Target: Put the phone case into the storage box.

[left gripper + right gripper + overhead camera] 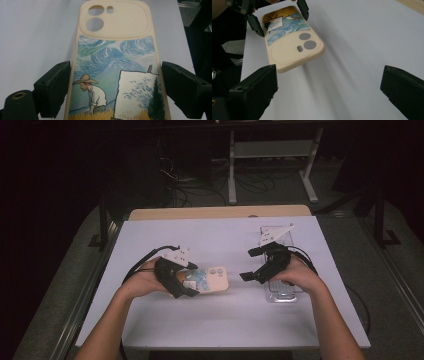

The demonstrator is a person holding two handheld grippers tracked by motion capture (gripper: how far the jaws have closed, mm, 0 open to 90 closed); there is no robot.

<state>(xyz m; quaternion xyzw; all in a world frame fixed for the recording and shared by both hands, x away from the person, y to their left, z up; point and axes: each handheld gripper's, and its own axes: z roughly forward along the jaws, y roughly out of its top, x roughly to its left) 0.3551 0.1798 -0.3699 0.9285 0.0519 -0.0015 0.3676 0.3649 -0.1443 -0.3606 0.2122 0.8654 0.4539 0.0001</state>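
High view: you have one phone case [212, 279] on the left half of the white table [220, 320], gripped across its width by your left gripper [182, 282]. Your right gripper [252, 265], just right of it, has wide, empty jaws, above one clear tray [282, 295].

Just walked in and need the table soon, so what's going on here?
A person works at the white table with a hand-held tool in each hand. The left tool grips a cream phone case with a painted scene by its long sides, held above the table. The right tool stands open with nothing in it, pointed at the case. A clear plastic tray lies under the right hand.
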